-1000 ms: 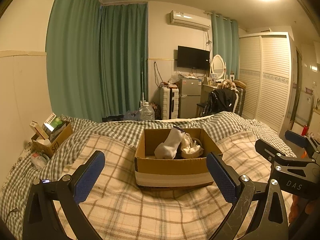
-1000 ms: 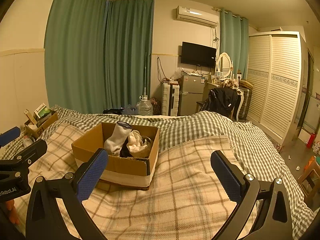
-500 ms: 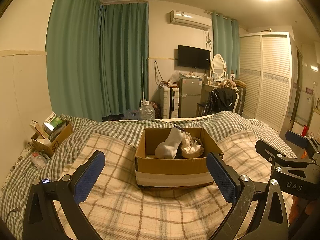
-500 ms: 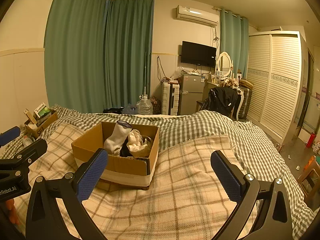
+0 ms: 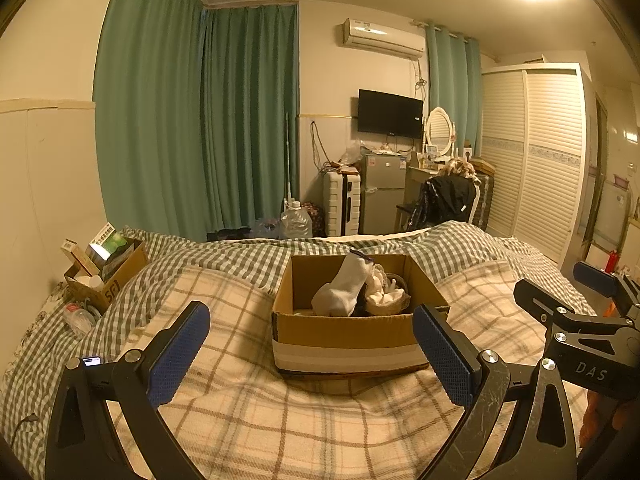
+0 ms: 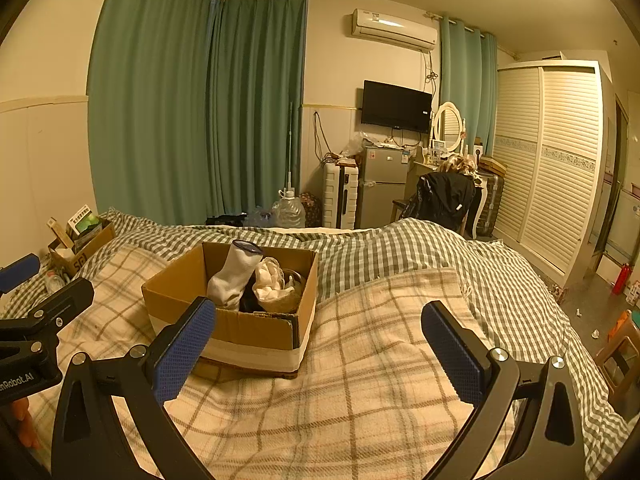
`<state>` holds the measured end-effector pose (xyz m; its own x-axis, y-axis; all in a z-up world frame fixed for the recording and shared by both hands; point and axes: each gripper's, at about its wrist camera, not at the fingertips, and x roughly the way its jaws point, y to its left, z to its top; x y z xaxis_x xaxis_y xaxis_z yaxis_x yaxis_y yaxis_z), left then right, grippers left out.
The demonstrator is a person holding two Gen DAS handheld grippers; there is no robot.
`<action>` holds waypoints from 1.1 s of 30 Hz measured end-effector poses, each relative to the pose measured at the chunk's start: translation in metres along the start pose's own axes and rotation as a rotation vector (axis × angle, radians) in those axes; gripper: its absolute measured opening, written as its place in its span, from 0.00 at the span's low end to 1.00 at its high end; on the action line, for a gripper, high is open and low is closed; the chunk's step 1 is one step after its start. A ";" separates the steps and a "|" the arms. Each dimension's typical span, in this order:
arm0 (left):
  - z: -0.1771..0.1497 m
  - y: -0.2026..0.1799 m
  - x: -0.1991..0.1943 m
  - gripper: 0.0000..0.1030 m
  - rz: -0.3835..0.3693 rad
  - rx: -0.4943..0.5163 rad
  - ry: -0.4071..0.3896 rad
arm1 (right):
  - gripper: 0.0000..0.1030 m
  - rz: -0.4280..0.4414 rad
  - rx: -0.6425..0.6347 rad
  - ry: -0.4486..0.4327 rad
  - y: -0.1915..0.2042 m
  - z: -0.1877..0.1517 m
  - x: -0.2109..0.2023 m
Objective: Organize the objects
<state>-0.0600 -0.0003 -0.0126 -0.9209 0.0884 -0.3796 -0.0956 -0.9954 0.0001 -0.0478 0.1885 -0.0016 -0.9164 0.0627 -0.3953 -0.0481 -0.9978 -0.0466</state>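
Observation:
An open cardboard box (image 5: 344,334) stands on the plaid blanket (image 5: 256,412) in the middle of the bed. Inside it a white sock (image 5: 340,290) stands upright beside cream cloth items (image 5: 380,292) and something dark. My left gripper (image 5: 310,354) is open and empty, held just short of the box's near side. My right gripper (image 6: 316,350) is open and empty, to the right of the box (image 6: 256,328), where the sock (image 6: 234,278) also shows. Each gripper appears at the edge of the other's view.
A smaller cardboard box (image 5: 112,272) with packets sits at the bed's left edge by the wall, a plastic bottle (image 5: 78,316) beside it. A green checked duvet (image 6: 400,252) lies behind. Beyond the bed stand a water jug, suitcase, fridge, chair and wardrobe.

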 end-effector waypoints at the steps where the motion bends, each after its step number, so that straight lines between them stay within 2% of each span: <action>1: 0.000 0.000 0.000 1.00 0.000 -0.001 0.001 | 1.00 0.001 0.000 0.000 0.000 0.000 0.000; 11: -0.002 0.000 -0.001 1.00 0.016 -0.005 -0.013 | 1.00 -0.002 -0.005 0.012 0.001 -0.001 0.001; 19: -0.004 0.002 0.003 1.00 0.026 -0.023 0.015 | 1.00 -0.002 -0.006 0.019 0.003 -0.002 0.002; 33: -0.004 -0.002 0.000 1.00 0.024 -0.010 0.014 | 1.00 -0.004 -0.008 0.027 0.004 -0.004 0.004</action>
<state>-0.0589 0.0011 -0.0163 -0.9173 0.0637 -0.3930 -0.0694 -0.9976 0.0003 -0.0500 0.1849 -0.0067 -0.9050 0.0672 -0.4201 -0.0485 -0.9973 -0.0551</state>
